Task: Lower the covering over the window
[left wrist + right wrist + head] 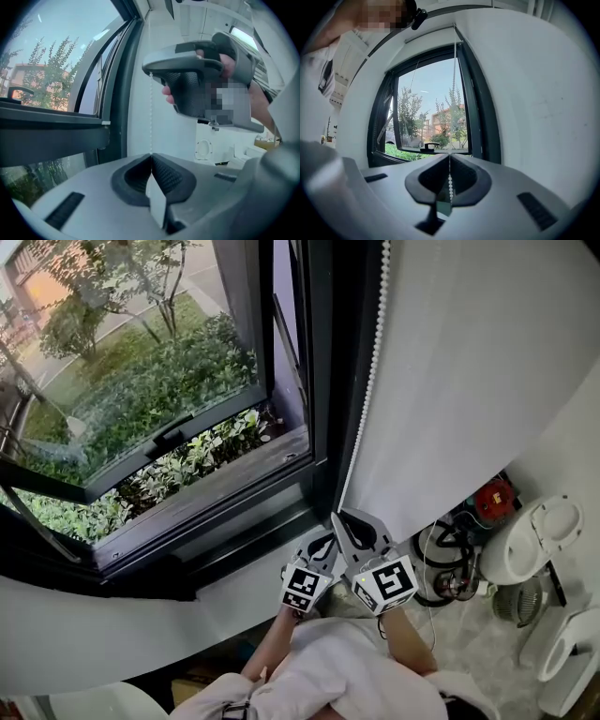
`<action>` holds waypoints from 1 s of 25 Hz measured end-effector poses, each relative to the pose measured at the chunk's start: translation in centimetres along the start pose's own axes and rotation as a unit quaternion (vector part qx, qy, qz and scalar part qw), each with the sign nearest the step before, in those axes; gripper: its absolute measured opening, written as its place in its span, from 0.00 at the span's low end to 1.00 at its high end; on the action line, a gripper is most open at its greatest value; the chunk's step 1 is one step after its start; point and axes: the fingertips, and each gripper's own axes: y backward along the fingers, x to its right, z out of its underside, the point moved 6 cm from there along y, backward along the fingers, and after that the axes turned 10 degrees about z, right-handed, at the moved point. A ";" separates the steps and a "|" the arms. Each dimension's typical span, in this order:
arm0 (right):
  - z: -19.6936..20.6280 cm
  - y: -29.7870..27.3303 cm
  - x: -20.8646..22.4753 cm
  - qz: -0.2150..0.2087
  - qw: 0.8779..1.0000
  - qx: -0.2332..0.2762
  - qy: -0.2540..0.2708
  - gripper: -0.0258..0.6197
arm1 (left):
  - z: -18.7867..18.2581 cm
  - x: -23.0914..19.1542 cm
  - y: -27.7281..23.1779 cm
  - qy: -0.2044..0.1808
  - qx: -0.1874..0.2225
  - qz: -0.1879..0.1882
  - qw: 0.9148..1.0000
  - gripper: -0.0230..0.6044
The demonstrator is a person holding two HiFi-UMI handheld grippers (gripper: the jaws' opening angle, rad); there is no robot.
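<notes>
A white bead chain (371, 362) hangs down the right side of the dark-framed window (319, 381), beside a white wall. My right gripper (340, 517) is shut on the bead chain (450, 180), whose beads run between its pads and up toward the window top. Just below it, my left gripper (327, 542) is shut too. In its own view the bead chain (151, 117) rises from the closed left gripper (151, 158) to the right gripper (151, 71) above. A pale bar (433, 33) runs along the window's top edge. No covering hangs over the glass.
The casement sash (141, 456) stands tilted open outward, its handle (169, 435) near the bottom rail, with shrubs beyond. On the floor at the right lie black cables (448, 549), a red device (493, 499), a small fan (518, 602) and white round fixtures (534, 535).
</notes>
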 end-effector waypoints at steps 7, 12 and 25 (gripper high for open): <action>3.3 0.1 -0.1 -0.005 0.999 -0.030 -0.019 0.04 | 3.2 0.0 0.0 0.017 -0.021 0.005 1.000 0.06; 5.6 0.1 0.0 -0.006 0.998 -0.048 -0.032 0.04 | 5.8 0.0 0.4 0.033 -0.041 0.006 0.999 0.07; 8.0 0.1 0.0 -0.006 0.997 -0.062 -0.046 0.04 | -5.3 -1.5 6.1 0.007 0.040 0.000 0.999 0.22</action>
